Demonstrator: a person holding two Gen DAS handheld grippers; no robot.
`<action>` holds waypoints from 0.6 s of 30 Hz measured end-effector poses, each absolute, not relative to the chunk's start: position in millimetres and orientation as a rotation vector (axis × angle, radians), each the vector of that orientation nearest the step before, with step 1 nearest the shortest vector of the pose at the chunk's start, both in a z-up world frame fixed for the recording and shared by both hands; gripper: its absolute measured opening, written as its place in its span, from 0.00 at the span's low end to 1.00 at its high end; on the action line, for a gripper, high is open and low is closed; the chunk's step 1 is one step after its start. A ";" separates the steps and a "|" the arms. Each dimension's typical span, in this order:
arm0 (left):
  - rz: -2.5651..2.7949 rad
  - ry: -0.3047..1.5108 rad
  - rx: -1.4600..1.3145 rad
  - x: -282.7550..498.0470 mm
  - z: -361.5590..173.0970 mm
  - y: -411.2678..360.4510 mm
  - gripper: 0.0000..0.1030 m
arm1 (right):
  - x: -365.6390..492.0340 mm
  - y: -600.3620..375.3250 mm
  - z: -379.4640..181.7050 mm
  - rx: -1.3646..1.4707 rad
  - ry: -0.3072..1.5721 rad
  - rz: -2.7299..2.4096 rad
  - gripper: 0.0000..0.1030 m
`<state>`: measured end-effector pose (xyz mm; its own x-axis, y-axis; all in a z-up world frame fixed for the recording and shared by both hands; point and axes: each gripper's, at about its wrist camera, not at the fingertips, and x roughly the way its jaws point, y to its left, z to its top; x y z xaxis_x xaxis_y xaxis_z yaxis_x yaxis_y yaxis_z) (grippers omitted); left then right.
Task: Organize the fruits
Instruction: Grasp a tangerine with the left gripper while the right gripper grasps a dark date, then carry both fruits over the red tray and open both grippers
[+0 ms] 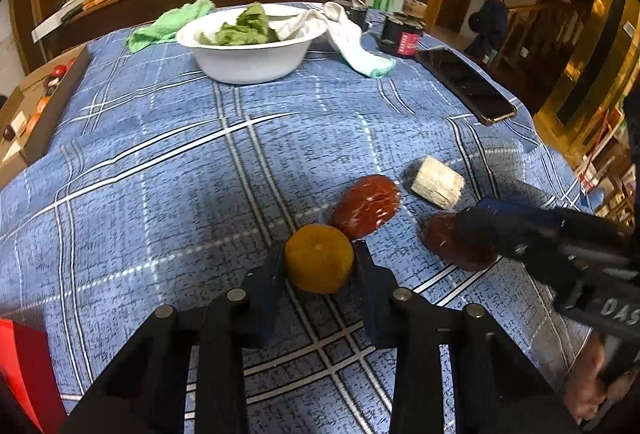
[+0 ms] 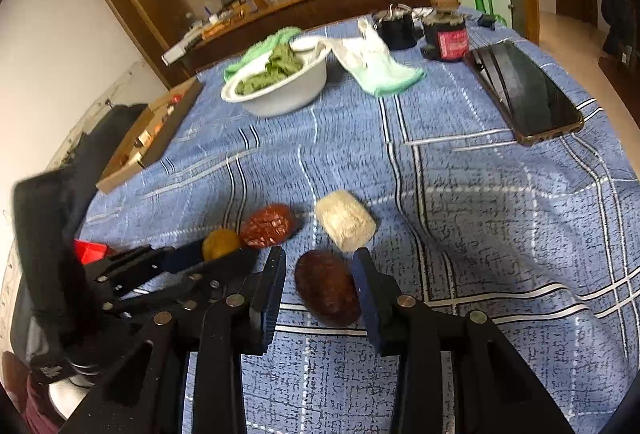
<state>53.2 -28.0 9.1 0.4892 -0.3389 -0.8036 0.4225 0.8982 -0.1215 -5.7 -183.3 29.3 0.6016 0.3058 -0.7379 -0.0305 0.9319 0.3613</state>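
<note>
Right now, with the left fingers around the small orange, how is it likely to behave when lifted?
The orange looks round, so it would probably roll on the blue cloth if released. Small, so likely light. The left gripper pinches its sides; the curved skin might slip.

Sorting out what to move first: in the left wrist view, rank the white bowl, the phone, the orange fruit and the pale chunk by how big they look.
1. White bowl
2. Phone
3. Orange fruit
4. Pale chunk

The fruit sits nearest the camera, so it looks bigger than it is; its lead over the chunk is unsure.
</note>
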 end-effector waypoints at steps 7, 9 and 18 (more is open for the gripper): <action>-0.448 0.923 0.048 38.0 21.7 -10.7 0.30 | 0.2 -175.3 15.8 0.273 0.955 0.169 0.42; -0.450 0.908 0.025 30.1 28.3 -4.1 0.30 | -0.4 -172.2 15.6 0.247 0.950 0.170 0.42; -0.410 0.833 -0.104 -9.6 58.7 42.8 0.31 | -4.4 -171.4 15.6 0.250 0.939 0.195 0.36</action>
<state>-9.6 42.9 58.7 0.5993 -0.3931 -0.6974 0.3128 0.9169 -0.2481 -4.4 -171.4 15.6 0.5765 0.2726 -0.7703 -0.0566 0.9538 0.2952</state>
